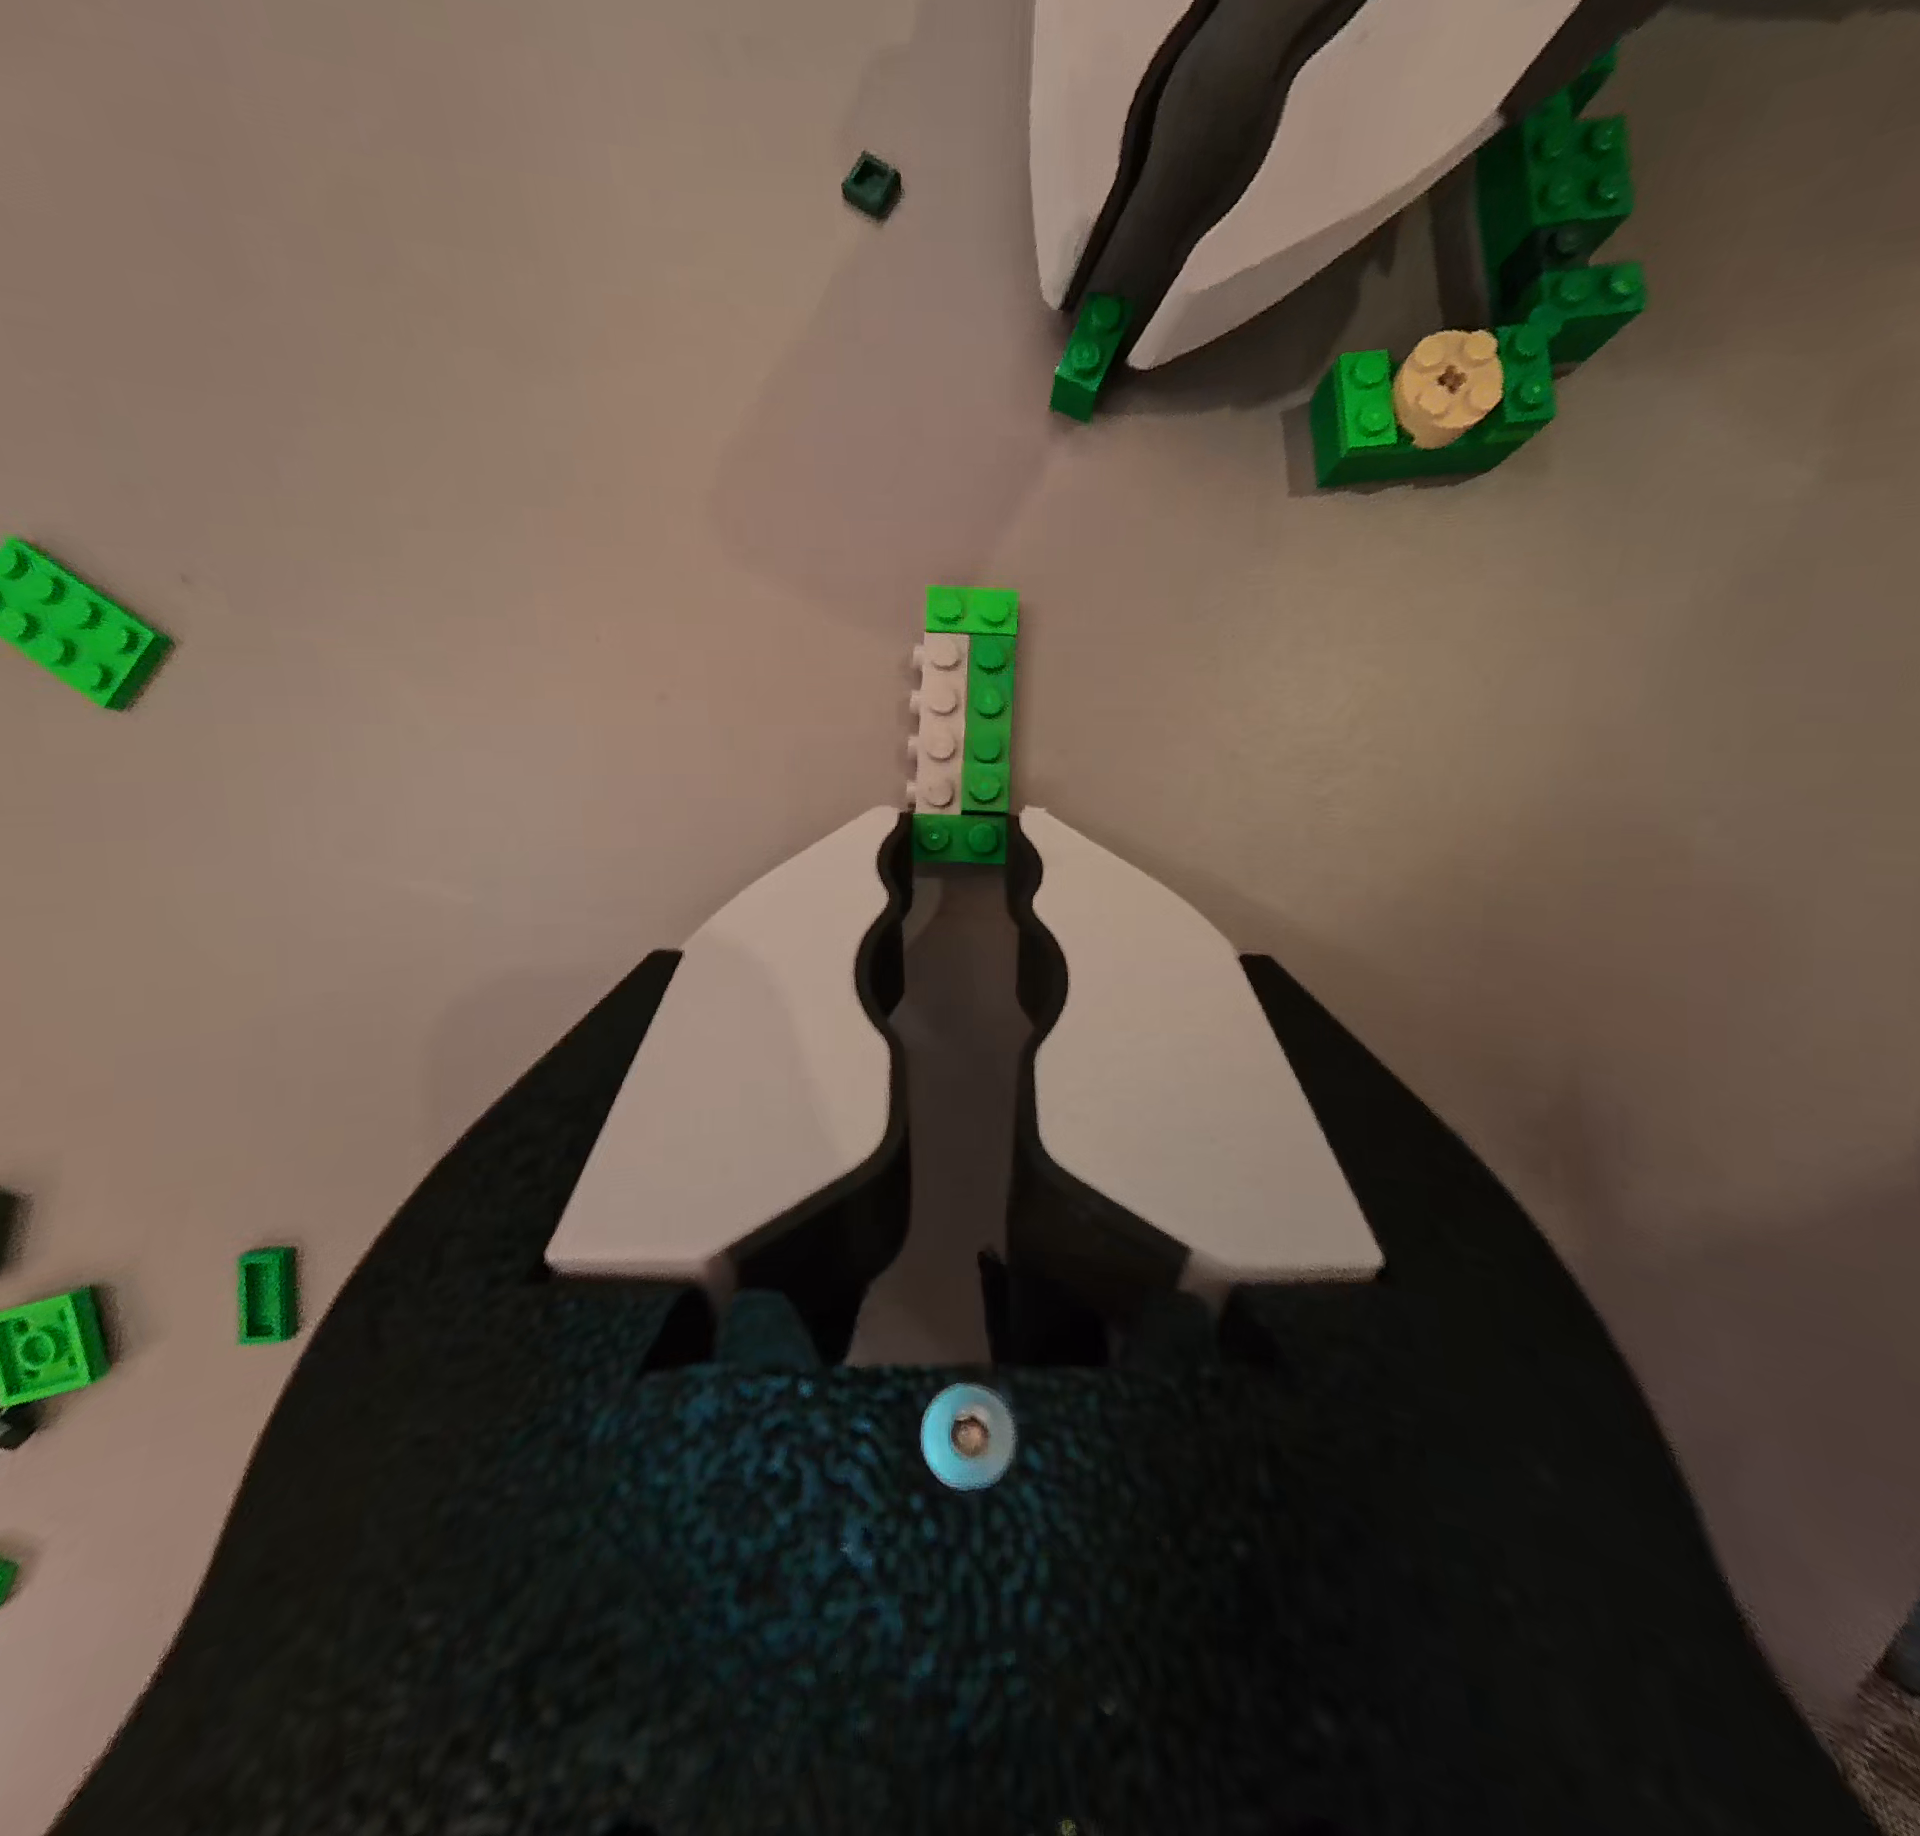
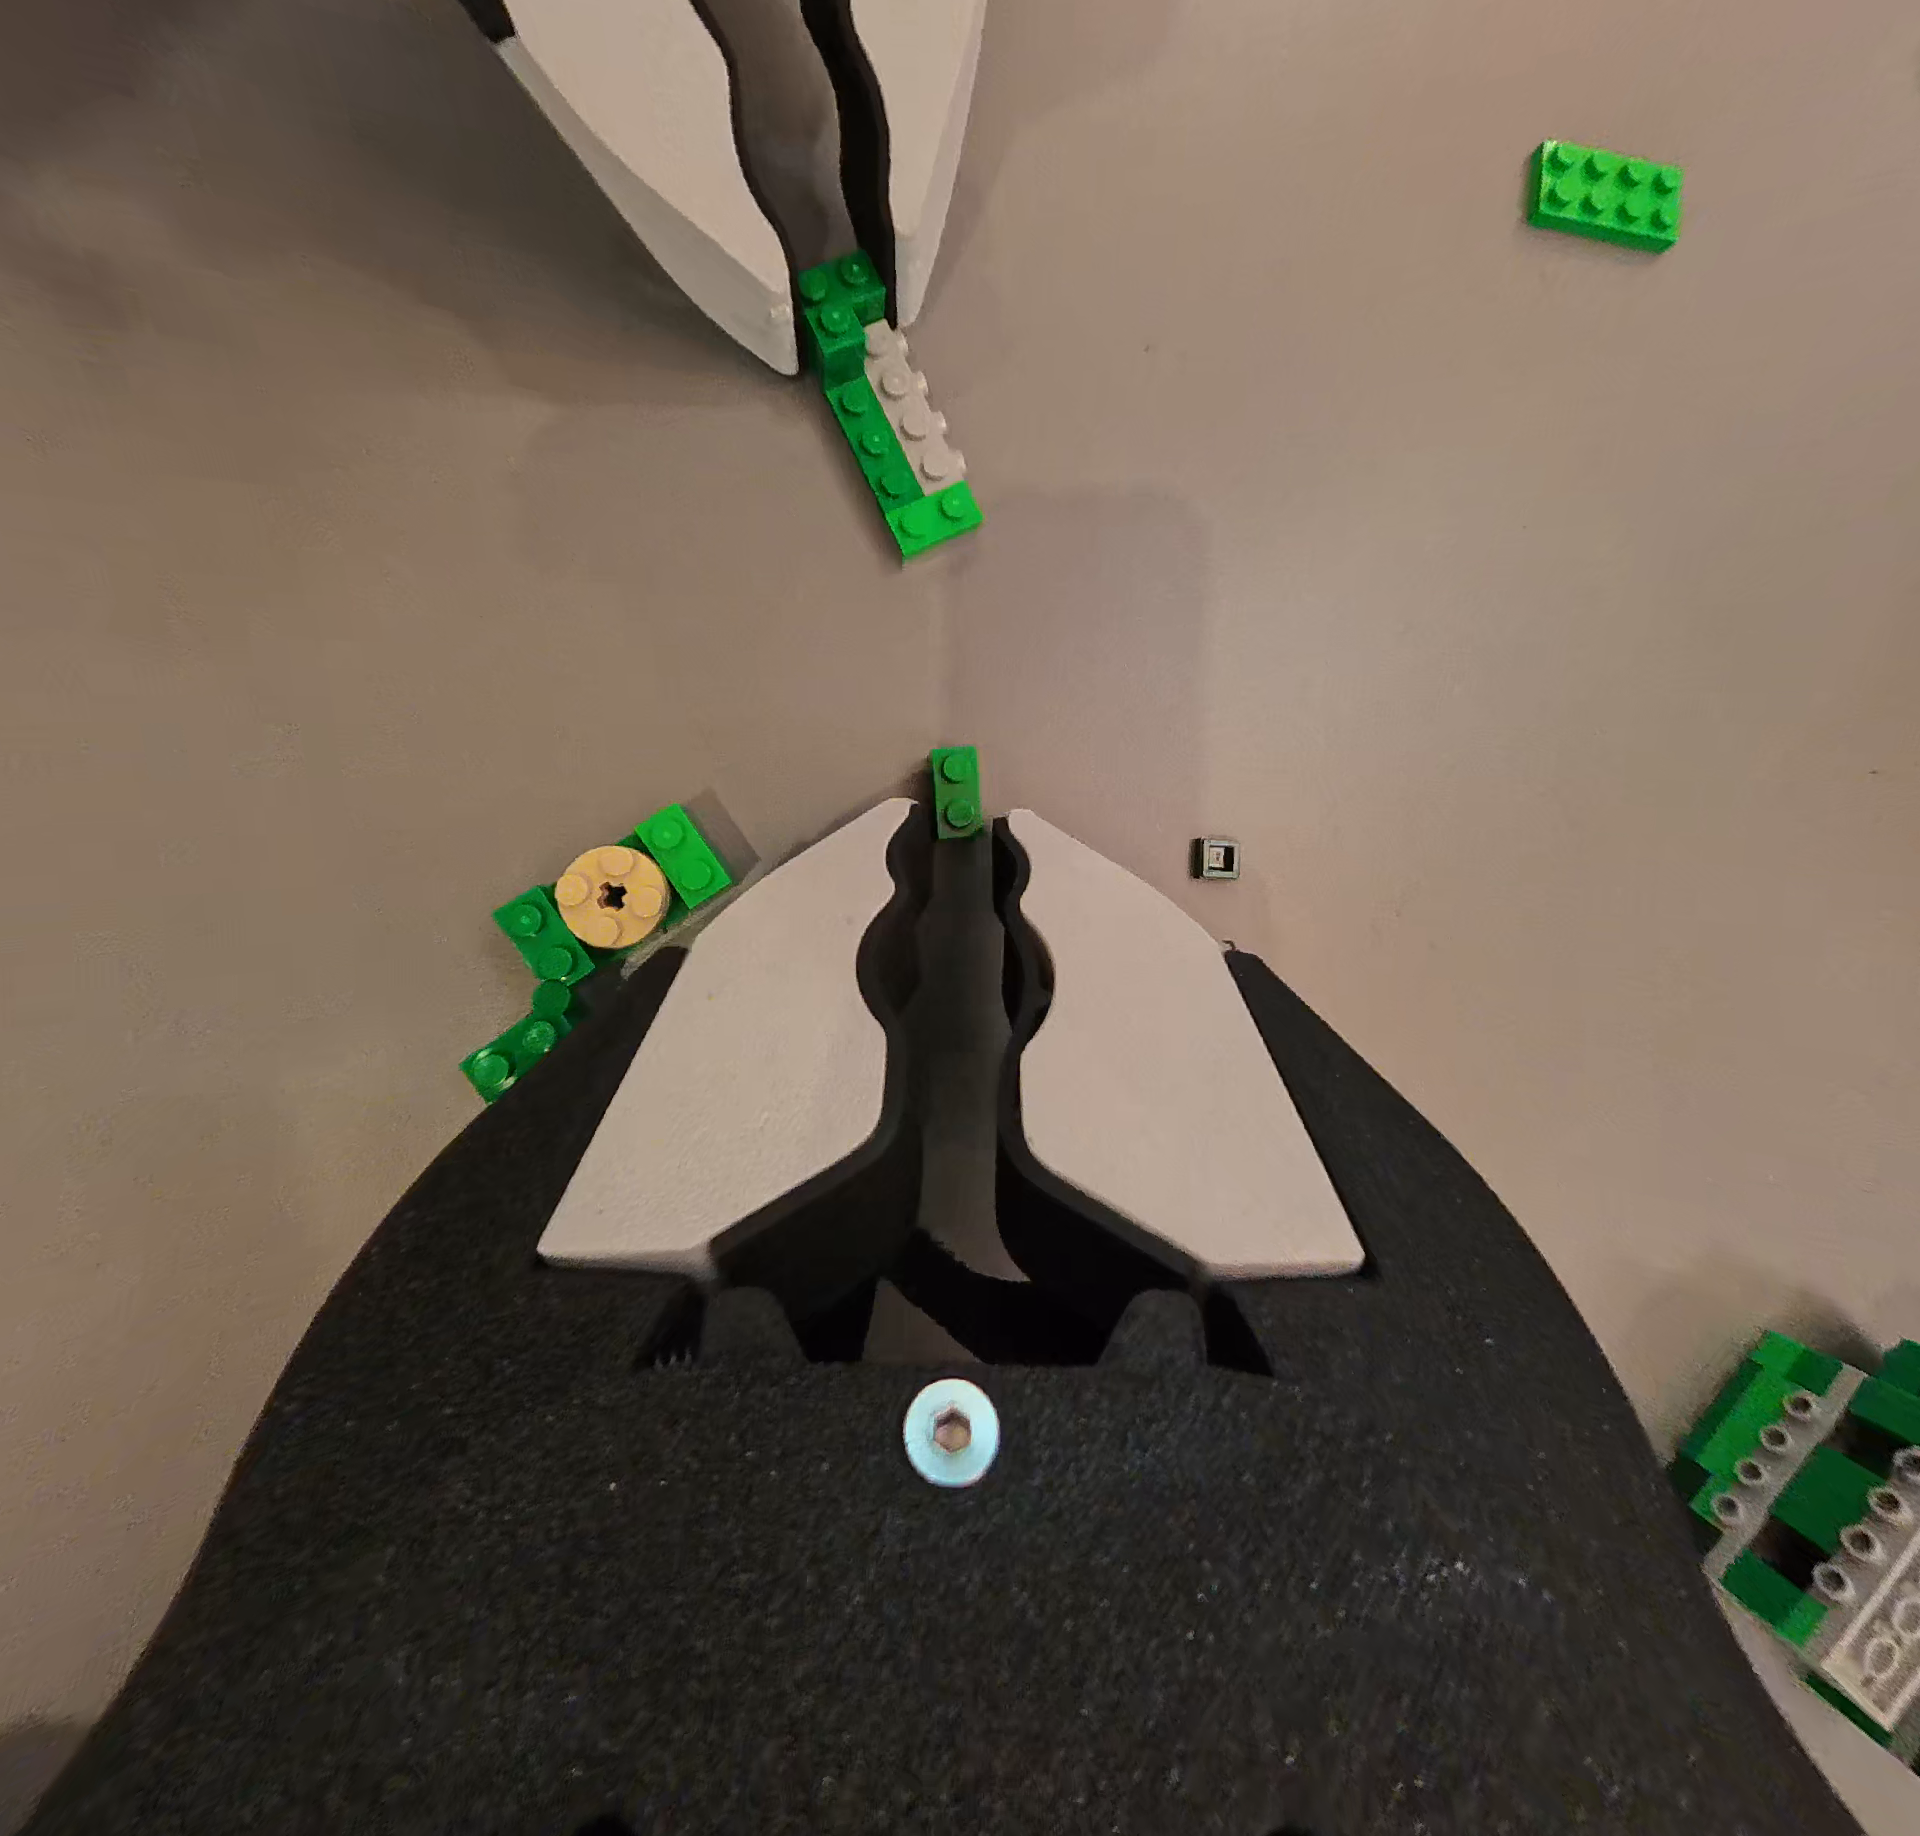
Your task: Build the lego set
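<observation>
My left gripper [image 1: 958,836] is shut on a long green and grey lego assembly [image 1: 966,721] that sticks out forward from its tips over the grey table. It also shows in the right wrist view [image 2: 899,415], held by the left gripper [image 2: 847,332] at the top. My right gripper [image 2: 958,820] is shut on a small green two-stud brick [image 2: 956,791]. In the left wrist view the right gripper [image 1: 1101,337] holds that brick [image 1: 1086,358] at the upper right, apart from the assembly.
A green build with a tan round piece [image 1: 1446,386] sits at the right, also in the right wrist view [image 2: 608,898]. A green 2x4 plate [image 1: 73,623] and small green parts [image 1: 265,1293] lie at left. A tiny dark green piece [image 1: 871,184] lies farther off. A green and grey build [image 2: 1818,1516] sits at lower right. Some 9 cm of space lies between my two pairs of fingers.
</observation>
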`<state>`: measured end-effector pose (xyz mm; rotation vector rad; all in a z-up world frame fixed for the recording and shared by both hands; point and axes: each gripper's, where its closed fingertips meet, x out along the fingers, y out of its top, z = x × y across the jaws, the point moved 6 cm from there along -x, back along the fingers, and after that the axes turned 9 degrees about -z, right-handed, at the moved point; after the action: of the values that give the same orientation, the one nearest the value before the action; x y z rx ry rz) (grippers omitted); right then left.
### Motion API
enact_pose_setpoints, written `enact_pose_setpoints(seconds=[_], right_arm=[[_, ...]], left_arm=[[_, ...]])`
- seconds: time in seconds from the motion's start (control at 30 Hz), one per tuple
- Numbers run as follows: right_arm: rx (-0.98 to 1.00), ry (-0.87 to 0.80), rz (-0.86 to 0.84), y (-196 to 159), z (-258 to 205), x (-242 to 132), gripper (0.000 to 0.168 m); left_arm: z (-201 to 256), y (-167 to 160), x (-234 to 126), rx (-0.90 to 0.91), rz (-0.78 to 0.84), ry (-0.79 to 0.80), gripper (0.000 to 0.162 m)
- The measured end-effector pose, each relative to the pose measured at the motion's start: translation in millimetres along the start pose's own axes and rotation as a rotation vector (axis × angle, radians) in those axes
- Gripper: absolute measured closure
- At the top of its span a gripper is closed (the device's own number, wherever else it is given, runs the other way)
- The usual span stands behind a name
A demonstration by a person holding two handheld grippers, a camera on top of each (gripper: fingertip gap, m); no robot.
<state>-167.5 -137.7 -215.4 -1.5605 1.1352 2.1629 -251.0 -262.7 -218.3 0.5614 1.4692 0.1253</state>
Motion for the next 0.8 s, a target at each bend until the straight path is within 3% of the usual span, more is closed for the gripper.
enact_pose_setpoints(seconds=[0.37,0.53,0.8], right_arm=[[-0.003,0.024,0.031,2,2,0,0.16],[-0.072,0.023,0.19,30,-3,-16,0.161],[-0.222,0.081,0.085,55,-16,-14,0.16]], left_arm=[[-1,0,0,0.053,0.012,-0.024,0.146],[3,2,1,0.045,0.031,-0.089,0.146],[11,8,-8,0.08,0.064,-0.086,0.146]])
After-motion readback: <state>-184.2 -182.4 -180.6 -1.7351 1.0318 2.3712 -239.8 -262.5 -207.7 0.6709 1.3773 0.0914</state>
